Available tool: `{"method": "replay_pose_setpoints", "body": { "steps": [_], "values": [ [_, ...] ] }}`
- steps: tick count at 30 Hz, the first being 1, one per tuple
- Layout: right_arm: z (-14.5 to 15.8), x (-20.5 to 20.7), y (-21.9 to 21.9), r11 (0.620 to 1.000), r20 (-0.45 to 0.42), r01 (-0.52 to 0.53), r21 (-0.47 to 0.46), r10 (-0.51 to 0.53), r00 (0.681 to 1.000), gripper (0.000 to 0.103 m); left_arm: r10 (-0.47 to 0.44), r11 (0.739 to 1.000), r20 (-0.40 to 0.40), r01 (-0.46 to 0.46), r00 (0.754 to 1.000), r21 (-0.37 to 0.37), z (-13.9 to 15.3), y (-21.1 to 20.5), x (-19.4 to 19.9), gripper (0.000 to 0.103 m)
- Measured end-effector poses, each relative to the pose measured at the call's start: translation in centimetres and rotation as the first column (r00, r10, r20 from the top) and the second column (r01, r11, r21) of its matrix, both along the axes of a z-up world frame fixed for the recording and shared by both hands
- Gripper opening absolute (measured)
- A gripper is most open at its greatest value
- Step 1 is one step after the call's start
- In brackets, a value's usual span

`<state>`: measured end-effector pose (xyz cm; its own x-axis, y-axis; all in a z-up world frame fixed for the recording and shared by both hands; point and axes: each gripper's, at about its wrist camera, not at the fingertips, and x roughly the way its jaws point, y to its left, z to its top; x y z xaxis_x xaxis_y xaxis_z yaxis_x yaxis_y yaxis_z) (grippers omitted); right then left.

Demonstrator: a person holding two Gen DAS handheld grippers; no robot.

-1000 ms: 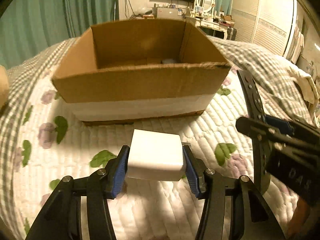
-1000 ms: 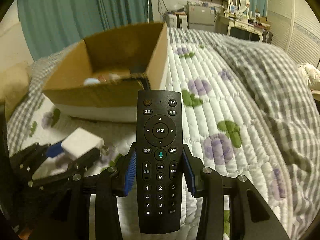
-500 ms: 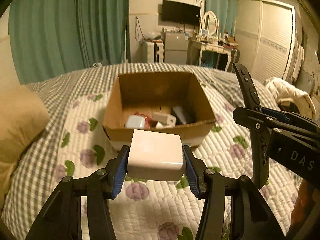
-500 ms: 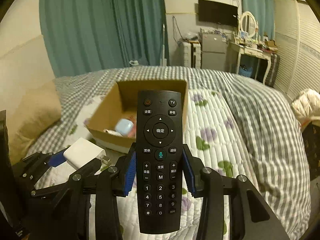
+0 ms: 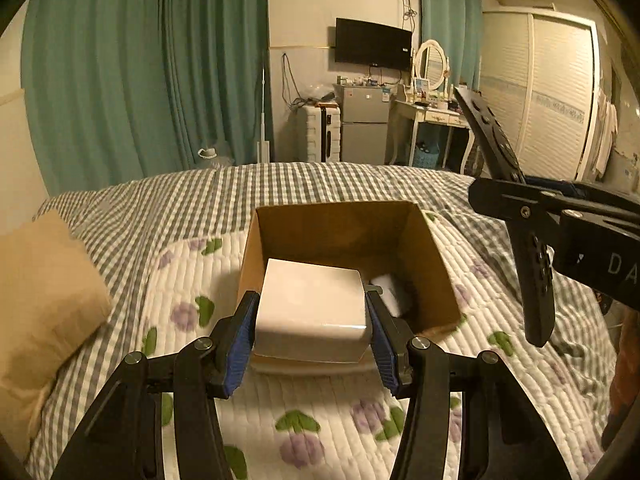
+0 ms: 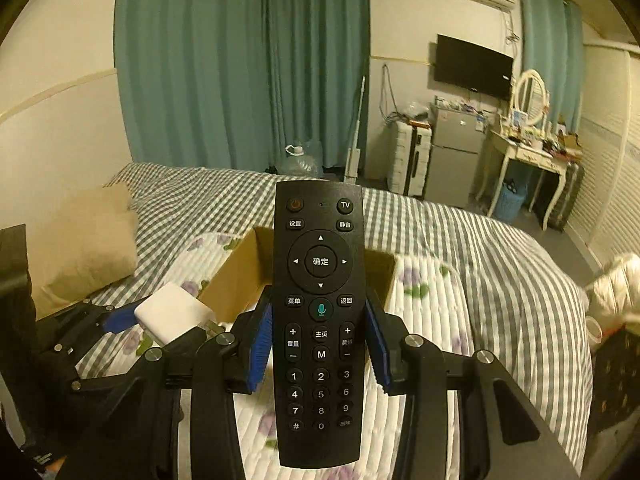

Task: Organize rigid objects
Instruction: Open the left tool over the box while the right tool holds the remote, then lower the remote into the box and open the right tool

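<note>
My left gripper [image 5: 311,332] is shut on a white power adapter [image 5: 312,312] and holds it high over the near side of an open cardboard box [image 5: 340,232] on the bed. A white item [image 5: 390,294] lies inside the box. My right gripper [image 6: 320,344] is shut on a black TV remote [image 6: 320,320], held upright to the right of the box; the remote also shows in the left wrist view [image 5: 516,216]. The adapter shows at the left of the right wrist view [image 6: 170,316], and the box [image 6: 236,280] lies behind the remote.
The bed has a white floral quilt [image 5: 320,420] over a grey checked cover [image 5: 180,200]. A tan pillow [image 5: 44,292] lies at the left. Teal curtains [image 5: 140,72], a small fridge [image 5: 364,124], a dressing table [image 5: 432,116] and a wardrobe [image 5: 560,96] stand beyond the bed.
Both grippers have risen well above the bed with their objects held. The box now looks smaller and lower, and the adapter sits over its opening.
</note>
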<state>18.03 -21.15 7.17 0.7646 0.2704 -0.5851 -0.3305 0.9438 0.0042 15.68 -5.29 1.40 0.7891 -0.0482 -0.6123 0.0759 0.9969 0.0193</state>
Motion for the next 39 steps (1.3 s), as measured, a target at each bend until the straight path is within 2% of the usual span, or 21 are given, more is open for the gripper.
{"method": "replay_pose_setpoints", "body": {
  "steps": [4,14,23,30,34,36,39],
  "values": [
    [-0.7,3.1,1.3,0.997,0.000,-0.069,-0.033,0.069,0.998,0.041,-0.001,1.000,-0.016,0.001,1.000,0.017,-1.1,0.1,3.2,0.054],
    [-6.9,10.7,2.4,0.992,-0.136,-0.115,-0.043,0.109,0.985,0.041,-0.014,0.998,-0.074,0.018,0.997,0.057,-5.4,-0.6,8.5,0.054],
    [-11.5,13.6,1.8,0.990,-0.200,-0.136,-0.043,0.125,0.972,0.041,-0.006,0.999,-0.133,0.013,0.991,0.050,-8.4,-0.3,11.4,0.054],
    [-13.5,14.9,2.2,0.988,-0.214,-0.137,-0.075,0.118,0.970,0.041,-0.023,0.995,-0.146,0.038,0.989,0.096,-9.5,-0.8,12.1,0.054],
    [-13.9,15.0,2.6,0.988,-0.194,-0.115,-0.102,0.093,0.977,0.041,-0.039,0.994,-0.143,0.052,0.989,0.095,-9.4,-1.0,12.1,0.055],
    [-13.7,15.1,2.5,0.991,-0.184,-0.086,-0.103,0.066,0.981,0.056,-0.044,0.993,-0.117,0.056,0.992,0.101,-8.8,-1.2,11.8,0.056],
    [-12.9,14.9,2.0,0.995,-0.163,-0.065,-0.081,0.051,0.985,0.061,-0.051,0.992,-0.096,0.062,0.994,0.106,-8.2,-1.5,11.8,0.058]
  ]
}}
